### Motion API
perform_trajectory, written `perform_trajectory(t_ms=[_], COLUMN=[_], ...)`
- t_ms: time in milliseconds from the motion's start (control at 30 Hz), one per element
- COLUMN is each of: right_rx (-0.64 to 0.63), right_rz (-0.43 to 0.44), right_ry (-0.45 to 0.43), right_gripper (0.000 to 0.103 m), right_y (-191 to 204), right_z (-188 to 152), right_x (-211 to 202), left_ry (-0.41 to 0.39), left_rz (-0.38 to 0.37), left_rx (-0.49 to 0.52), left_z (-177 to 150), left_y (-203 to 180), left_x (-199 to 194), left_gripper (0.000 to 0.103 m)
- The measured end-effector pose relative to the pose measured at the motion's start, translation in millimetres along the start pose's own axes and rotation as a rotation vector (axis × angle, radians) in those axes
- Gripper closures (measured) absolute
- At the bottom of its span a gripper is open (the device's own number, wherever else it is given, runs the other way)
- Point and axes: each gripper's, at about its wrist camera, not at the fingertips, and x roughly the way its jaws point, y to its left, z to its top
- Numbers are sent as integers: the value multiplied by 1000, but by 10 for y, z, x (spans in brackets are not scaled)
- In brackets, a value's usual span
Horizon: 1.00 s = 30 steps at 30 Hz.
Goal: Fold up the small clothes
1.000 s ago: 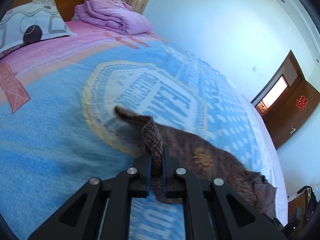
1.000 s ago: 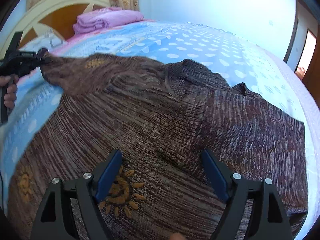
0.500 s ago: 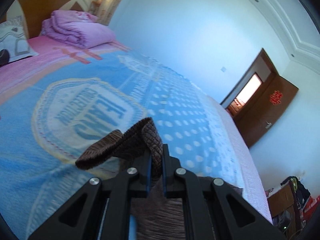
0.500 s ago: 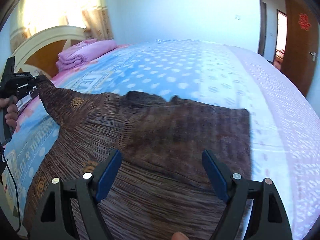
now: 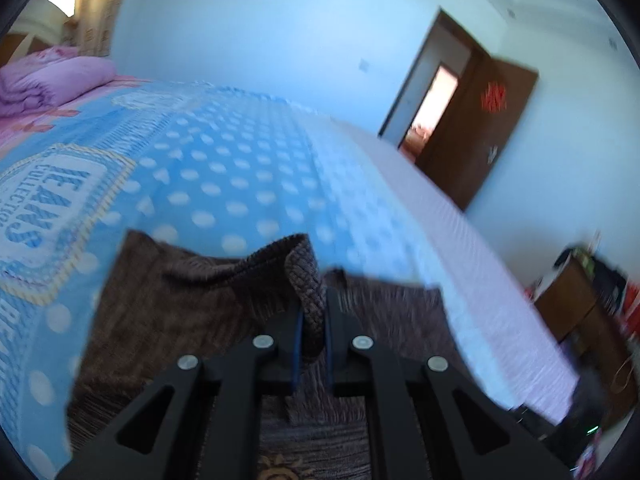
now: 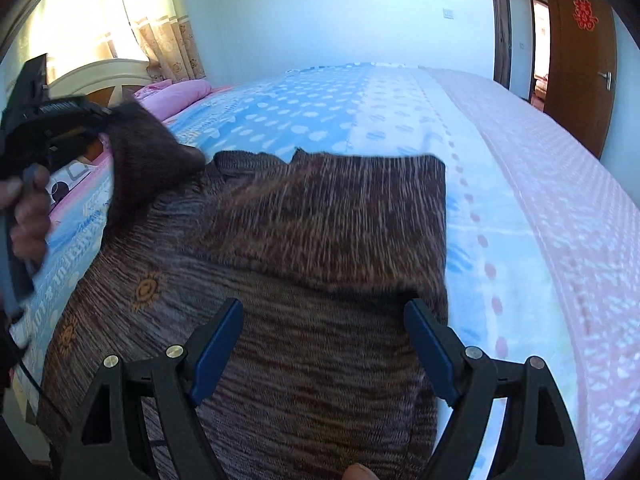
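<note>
The right gripper (image 6: 322,344) hovers just over the near part of the brown sweater (image 6: 280,280), jaws wide apart w/ nothing btwn them, prob. waiting to pin or smooth the cloth once the other side lands. The sweater lies spread on the bed (image 6: 520,208), near edge, and its right side is already turned in over the body, giving a straight edge on the right. Small orange sun motifs (image 6: 146,288) show on the near-left part, which lies flat.

On the left, the left gripper (image 5: 311,330) is clamped tight on the ribbed cuff (image 5: 308,292) of the left sleeve (image 6: 140,152); the knit is squeezed btwn the blue pads. Seen from the right wrist cam, that sleeve is lifted clear of the bed and hangs in a drape from the tool, held up at the far-left corner of the garment. My guess: it's raised so it can be carried across & laid over the body w/o dragging the rest out of line. The person's hand (image 6: 28,208) grips the tool handle there.

Further back, the blue polka-dot bedspread is bare beyond the collar, so there's room to work. A pink folded quilt (image 6: 176,94) sits at the far-left by the headboard (image 6: 92,80), well apart from the sweater. A brown door (image 6: 580,56) stands at the far right.
</note>
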Motion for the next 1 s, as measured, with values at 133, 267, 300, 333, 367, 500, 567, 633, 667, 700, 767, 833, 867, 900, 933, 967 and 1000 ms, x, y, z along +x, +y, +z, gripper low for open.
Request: perform_trajectory(t_ms=[133, 267, 300, 333, 367, 500, 567, 633, 667, 700, 767, 833, 867, 900, 933, 967, 1000], right_rx=[17, 37, 35, 32, 32, 8, -62, -126, -157, -184, -230, -274, -308, -332, -362, -377, -397], right_rz=[11, 26, 27, 24, 21, 4, -7, -17, -15, -2, -1, -11, -24, -35, -46, -52, -71], right_ry=[1, -1, -8, -20, -31, -48, -33, -17, -4, 1, 17, 24, 19, 30, 61, 82, 101], right_gripper=[20, 20, 20, 20, 20, 20, 20, 20, 20, 20, 20, 20, 20, 20, 20, 20, 20], right_y=[-41, -100, -106, -108, -102, 26, 228, 440, 572, 720, 960, 1161, 1296, 1380, 1482, 1527, 1582], right_z=[-93, -151, -153, -157, -154, -80, 30, 154, 248, 356, 532, 643, 697, 714, 729, 733, 743], right_x=[49, 73, 62, 45, 27, -27, -5, 47, 95, 150, 299, 459, 582, 687, 857, 966, 1100], left_ry=[157, 129, 95, 64, 35, -9, 2, 57, 78, 110, 139, 131, 139, 146, 148, 151, 153], left_rz=[16, 27, 51, 78, 108, 388, 549, 621, 623, 614, 587, 590, 595, 589, 580, 574, 567], left_rx=[188, 332, 356, 370, 378, 352, 343, 294, 264, 229, 188, 161, 144, 126, 108, 86, 67], left_z=[-463, -657, -656, -639, -602, -388, -306, -255, -253, -272, -319, -323, -327, -334, -340, -334, -338], left_y=[-373, -452, -404, -338, -249, 400, 700, 1015, 1135, 1247, 1339, 1388, 1436, 1463, 1487, 1512, 1550], left_x=[319, 71, -39, -122, -195, -265, -158, -39, -8, 30, 47, 8, 21, 12, 21, 24, 23], left_gripper=[81, 53, 38, 29, 28, 26, 26, 26, 26, 26, 26, 15, 13, 11, 8, 6, 4])
